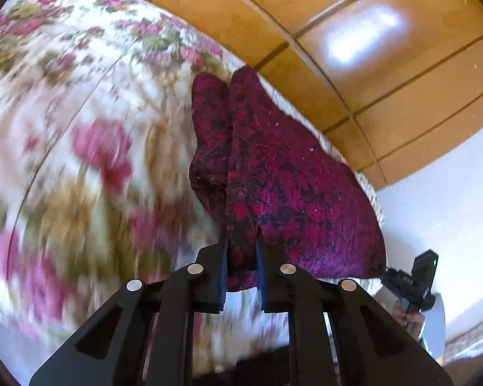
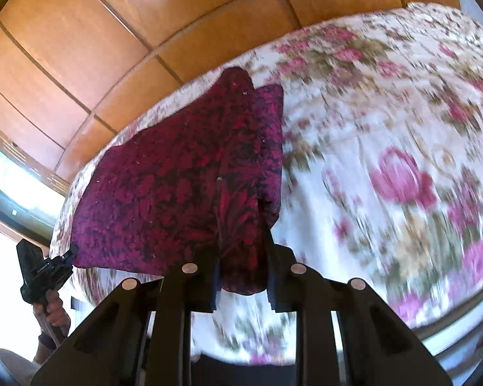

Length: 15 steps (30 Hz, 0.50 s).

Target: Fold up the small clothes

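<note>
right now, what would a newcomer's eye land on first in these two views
The dark red patterned cloth stands out first, held up and stretched between the left claw and the right claw, each shut on an edge. Behind it spreads a white bedspread with pink roses, blurred, and past that glossy orange wooden panelling.

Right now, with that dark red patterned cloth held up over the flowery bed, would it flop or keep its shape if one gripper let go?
Probably flop: the red cloth sags and creases between the left gripper and right gripper. It seems light, since two small pinches hold it. The bedspread below would likely cushion it.
</note>
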Tool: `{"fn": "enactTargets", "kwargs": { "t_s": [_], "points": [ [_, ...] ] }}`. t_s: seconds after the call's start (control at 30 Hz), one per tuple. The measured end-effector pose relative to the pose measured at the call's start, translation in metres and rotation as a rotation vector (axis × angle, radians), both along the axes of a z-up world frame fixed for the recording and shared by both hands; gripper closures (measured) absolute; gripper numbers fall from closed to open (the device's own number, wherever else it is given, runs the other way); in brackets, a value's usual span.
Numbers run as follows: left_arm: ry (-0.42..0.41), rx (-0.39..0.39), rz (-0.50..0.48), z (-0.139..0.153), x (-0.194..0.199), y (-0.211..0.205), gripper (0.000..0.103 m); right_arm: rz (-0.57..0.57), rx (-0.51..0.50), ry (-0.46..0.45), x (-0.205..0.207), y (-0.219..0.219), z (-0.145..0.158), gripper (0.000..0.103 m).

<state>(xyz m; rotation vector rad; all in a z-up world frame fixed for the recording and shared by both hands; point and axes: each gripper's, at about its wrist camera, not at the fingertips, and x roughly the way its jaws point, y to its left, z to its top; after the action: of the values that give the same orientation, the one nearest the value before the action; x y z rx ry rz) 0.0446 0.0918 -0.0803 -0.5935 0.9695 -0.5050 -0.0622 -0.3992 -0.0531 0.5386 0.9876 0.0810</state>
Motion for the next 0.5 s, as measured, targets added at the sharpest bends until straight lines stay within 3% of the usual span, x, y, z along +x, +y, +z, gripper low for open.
{"fn": "enactTargets", "kwargs": {
  "t_s": [0.13, 0.2, 0.27, 0.5],
  "points": [
    [0.016, 0.025, 0.01, -0.002, -0.01, 0.004, 0.087, 0.006, -0.016, 0.048, -0.003, 0.0, -0.007, 0.077],
    [0.016, 0.009, 0.036, 0.002, -0.006, 0.011, 0.071, -0.009, -0.016, 0.028, 0.003, -0.004, -0.002, 0.066],
    [0.0, 0.024, 0.091, 0.008, 0.002, 0.022, 0.063, -0.02, -0.036, -0.012, 0.013, -0.006, 0.008, 0.054],
    [-0.054, 0.064, 0.084, 0.026, 0.055, 0.01, 0.063, -0.072, -0.082, -0.063, 0.078, -0.008, 0.019, 0.046]
  ]
}}
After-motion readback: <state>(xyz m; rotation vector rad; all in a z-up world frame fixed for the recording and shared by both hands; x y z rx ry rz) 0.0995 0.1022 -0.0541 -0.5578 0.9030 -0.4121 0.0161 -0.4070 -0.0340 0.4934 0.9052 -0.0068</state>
